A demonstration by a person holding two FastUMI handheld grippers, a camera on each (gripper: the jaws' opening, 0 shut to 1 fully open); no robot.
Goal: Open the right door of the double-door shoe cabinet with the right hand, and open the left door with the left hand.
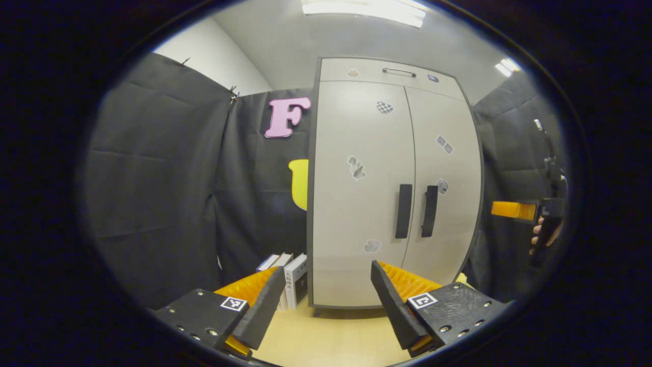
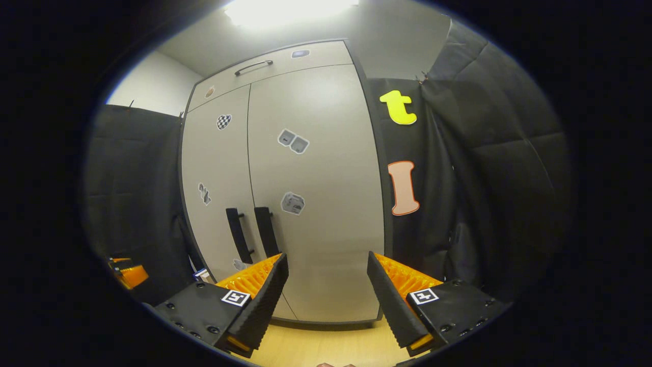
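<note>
A pale grey double-door shoe cabinet (image 1: 392, 183) stands ahead, both doors closed. Its left door (image 1: 356, 204) and right door (image 1: 448, 168) each carry a dark vertical handle, the left handle (image 1: 403, 211) and the right handle (image 1: 429, 211) side by side at the middle seam. My left gripper (image 1: 326, 293) is open, well short of the cabinet, with nothing between its fingers. In the right gripper view the cabinet (image 2: 305, 168) looms closer, its right handle (image 2: 266, 230) up and left of my open, empty right gripper (image 2: 326, 280). The right gripper and a hand (image 1: 540, 224) show far right.
A top drawer with a slim metal handle (image 1: 399, 72) sits above the doors. Several books (image 1: 285, 275) stand on the wooden floor (image 1: 331, 336) left of the cabinet. Black cloth walls (image 1: 153, 193) close in on both sides.
</note>
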